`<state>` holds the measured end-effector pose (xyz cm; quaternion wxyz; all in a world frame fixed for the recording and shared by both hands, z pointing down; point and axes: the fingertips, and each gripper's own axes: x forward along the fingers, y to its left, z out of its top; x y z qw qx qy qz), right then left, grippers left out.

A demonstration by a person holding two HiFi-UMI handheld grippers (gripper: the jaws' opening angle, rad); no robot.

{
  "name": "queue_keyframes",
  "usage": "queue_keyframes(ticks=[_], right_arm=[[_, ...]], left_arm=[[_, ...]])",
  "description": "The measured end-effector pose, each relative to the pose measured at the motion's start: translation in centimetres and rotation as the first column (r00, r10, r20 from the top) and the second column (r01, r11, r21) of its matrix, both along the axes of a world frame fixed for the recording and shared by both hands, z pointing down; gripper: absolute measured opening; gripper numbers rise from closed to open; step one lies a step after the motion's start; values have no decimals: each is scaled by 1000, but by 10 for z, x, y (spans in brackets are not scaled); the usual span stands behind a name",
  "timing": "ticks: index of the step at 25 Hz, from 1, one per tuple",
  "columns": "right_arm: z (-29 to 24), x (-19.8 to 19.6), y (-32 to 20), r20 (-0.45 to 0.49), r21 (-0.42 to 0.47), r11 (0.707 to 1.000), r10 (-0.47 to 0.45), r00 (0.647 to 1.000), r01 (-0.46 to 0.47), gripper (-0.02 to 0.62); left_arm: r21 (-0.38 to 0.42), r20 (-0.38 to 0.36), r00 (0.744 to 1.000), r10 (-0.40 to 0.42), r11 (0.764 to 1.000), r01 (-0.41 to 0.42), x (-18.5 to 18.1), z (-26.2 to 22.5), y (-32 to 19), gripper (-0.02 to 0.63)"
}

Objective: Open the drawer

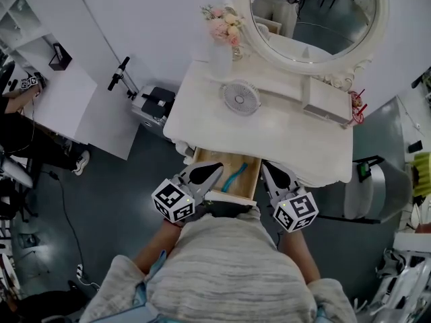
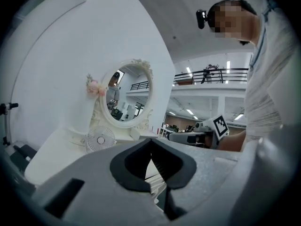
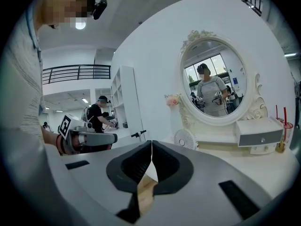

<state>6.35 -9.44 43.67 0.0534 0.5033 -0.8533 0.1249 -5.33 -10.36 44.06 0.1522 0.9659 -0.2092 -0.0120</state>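
A white bench (image 1: pixel 283 140) was topped by a mirror (image 1: pixel 316 19). Under the bench front, the drawer (image 1: pixel 246 172) was found open. Before it, left gripper (image 1: pixel 215 169) and right gripper (image 1: pixel 268 169) were held, jaws clenched empty.

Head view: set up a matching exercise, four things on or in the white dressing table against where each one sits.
Things:
1. small round white fan
2. bunch of pink flowers
3. slim teal object
4. small white box with a grey front

Places:
A. inside the open wooden drawer
B. right end of the tabletop
C. back left corner, beside the oval mirror
D. middle of the tabletop, in front of the mirror

Pairs: 1-D, 2-C, 3-A, 4-B.
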Motion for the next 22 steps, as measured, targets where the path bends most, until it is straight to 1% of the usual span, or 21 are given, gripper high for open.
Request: queue_keyframes(ticks=[6, 10, 16, 19, 22], right_arm=[[-10, -19, 12, -45, 43, 999, 23, 999, -21, 9], [-17, -36, 20, -38, 69, 997, 29, 999, -26, 9], [-20, -56, 31, -25, 84, 996, 28, 999, -26, 9], [-19, -62, 34, -23, 85, 996, 37, 999, -35, 9], [-18, -64, 37, -21, 84, 996, 40, 999, -38, 9]], left_arm=[[53, -40, 999, -30, 998, 32, -29, -18, 8, 14], [77, -63, 998, -32, 996, 37, -50, -24, 20, 14], [91, -81, 995, -50, 994, 57, -76, -30, 29, 14], [87, -106, 992, -71, 993, 80, -89, -33, 28, 14], [94, -111, 991, -81, 991, 92, -97, -33, 27, 14]])
